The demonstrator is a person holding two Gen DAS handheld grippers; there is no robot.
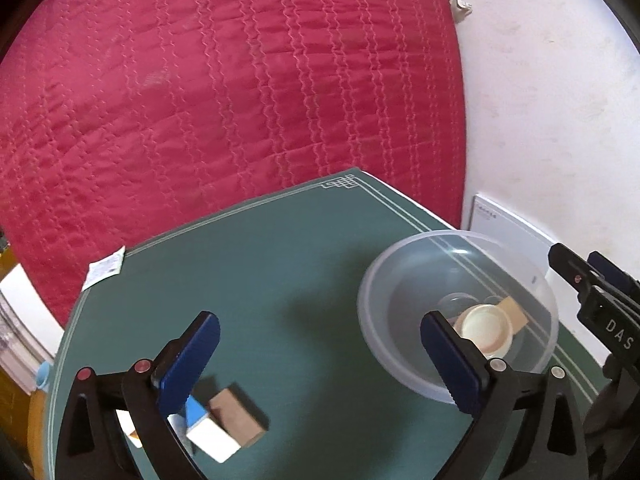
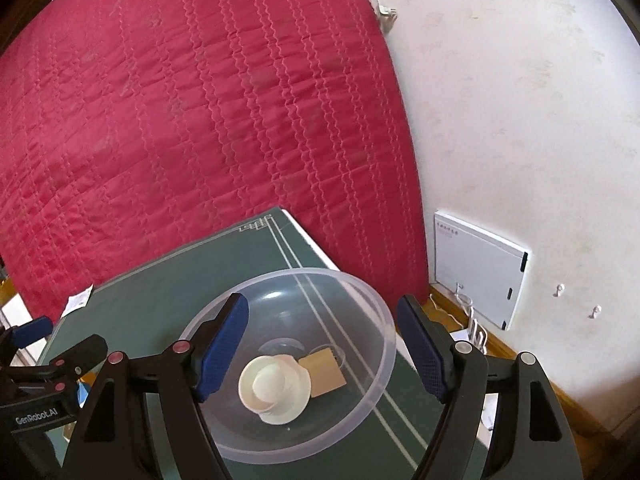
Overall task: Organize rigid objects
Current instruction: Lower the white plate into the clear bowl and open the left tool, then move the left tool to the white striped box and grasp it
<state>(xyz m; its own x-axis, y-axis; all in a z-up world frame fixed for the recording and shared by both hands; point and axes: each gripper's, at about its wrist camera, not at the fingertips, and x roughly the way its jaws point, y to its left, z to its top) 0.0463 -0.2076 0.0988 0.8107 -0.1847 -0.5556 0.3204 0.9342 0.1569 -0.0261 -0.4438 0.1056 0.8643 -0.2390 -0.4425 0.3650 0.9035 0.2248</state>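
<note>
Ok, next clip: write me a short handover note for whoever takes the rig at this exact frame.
Left gripper: open, empty, over the green table.
Right gripper: open, empty, above the clear bowl.
Done: a cream lid-like piece and a flat wooden block lie in the bowl.
Left: a brown wooden block and a white-and-blue block lie touching on the table near the left gripper's left finger; something white shows behind that finger, unclear what. Likely next: left gripper takes one of these to the bowl.
</note>
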